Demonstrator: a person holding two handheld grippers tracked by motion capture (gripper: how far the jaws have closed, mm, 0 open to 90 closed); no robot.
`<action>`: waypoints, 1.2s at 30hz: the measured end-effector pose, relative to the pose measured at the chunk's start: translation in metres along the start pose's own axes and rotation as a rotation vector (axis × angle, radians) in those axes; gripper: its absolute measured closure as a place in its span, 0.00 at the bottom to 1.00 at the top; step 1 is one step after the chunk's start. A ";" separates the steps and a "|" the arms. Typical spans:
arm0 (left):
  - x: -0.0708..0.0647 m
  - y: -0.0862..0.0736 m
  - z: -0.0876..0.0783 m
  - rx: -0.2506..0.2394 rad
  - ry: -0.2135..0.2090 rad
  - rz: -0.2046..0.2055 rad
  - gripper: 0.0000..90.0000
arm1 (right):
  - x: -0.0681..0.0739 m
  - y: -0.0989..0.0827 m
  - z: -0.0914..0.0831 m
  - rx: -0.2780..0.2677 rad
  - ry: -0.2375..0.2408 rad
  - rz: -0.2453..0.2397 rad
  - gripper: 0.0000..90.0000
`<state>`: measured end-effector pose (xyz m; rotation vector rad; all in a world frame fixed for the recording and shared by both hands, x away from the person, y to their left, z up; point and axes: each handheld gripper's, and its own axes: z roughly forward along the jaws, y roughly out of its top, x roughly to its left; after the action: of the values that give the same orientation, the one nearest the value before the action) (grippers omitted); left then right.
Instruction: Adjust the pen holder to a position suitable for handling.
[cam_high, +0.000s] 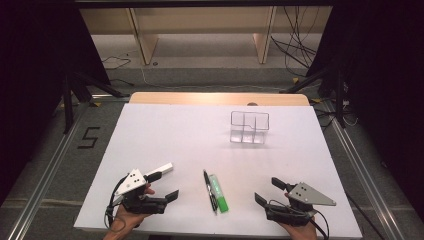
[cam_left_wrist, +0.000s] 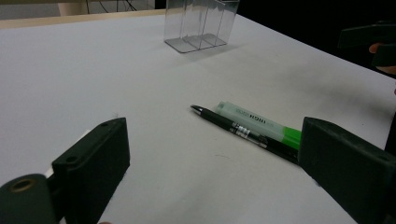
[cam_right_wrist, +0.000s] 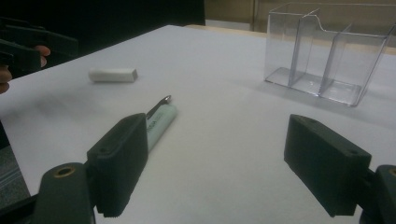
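Pen (cam_high: 210, 190), slim and black, touching green highlighter (cam_high: 218, 192)

Each hand carries a black tool. The left tool (cam_high: 159, 186) bears a grey three-cornered plate with small dark dots on top, and thin black cable loops beside the wrist. The right tool (cam_high: 266, 190) has a matching grey plate and a black cable. In the gripper views the jaws are blocky matte-black pads with small recessed holes, a brass-ringed hole at the base.
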<state>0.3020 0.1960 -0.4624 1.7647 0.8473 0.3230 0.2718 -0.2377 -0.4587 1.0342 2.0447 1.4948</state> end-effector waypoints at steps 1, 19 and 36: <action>0.000 0.000 0.000 -0.001 -0.001 0.000 0.10 | 0.000 0.000 0.000 0.000 0.000 0.002 0.25; 0.002 -0.001 0.003 0.023 0.015 -0.007 0.10 | -0.010 0.004 0.004 0.020 -0.048 -0.004 0.31; 0.004 -0.001 0.004 0.024 0.041 -0.013 0.10 | -0.073 0.035 0.029 0.022 -0.157 0.025 0.74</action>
<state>0.3070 0.1963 -0.4654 1.7789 0.8953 0.3430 0.3504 -0.2692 -0.4432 1.1513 1.9500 1.3598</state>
